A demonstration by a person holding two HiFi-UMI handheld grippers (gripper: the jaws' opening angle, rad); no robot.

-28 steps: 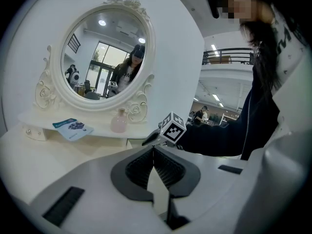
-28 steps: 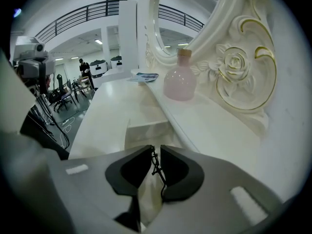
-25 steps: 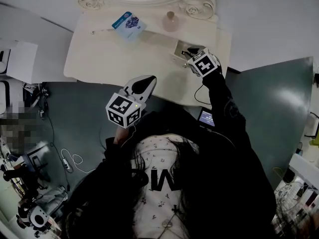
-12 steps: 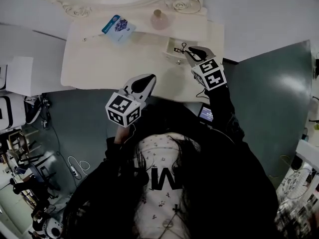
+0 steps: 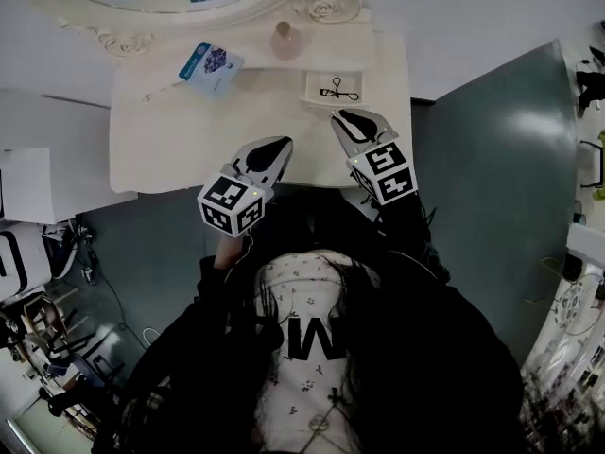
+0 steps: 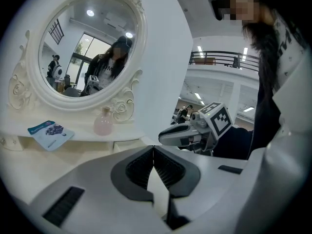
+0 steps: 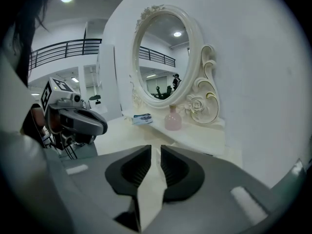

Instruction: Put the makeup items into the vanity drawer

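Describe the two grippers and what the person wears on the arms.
Both the left gripper and right gripper have pale grey shells tapering to a point, with dark ribbed pads lining the jaws. Each carries a white cube with black square markers. The sleeves are black.

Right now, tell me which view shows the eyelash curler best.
The head view: the eyelash curler lies in plain sight in the open drawer, seen from above. Neither gripper view shows it.
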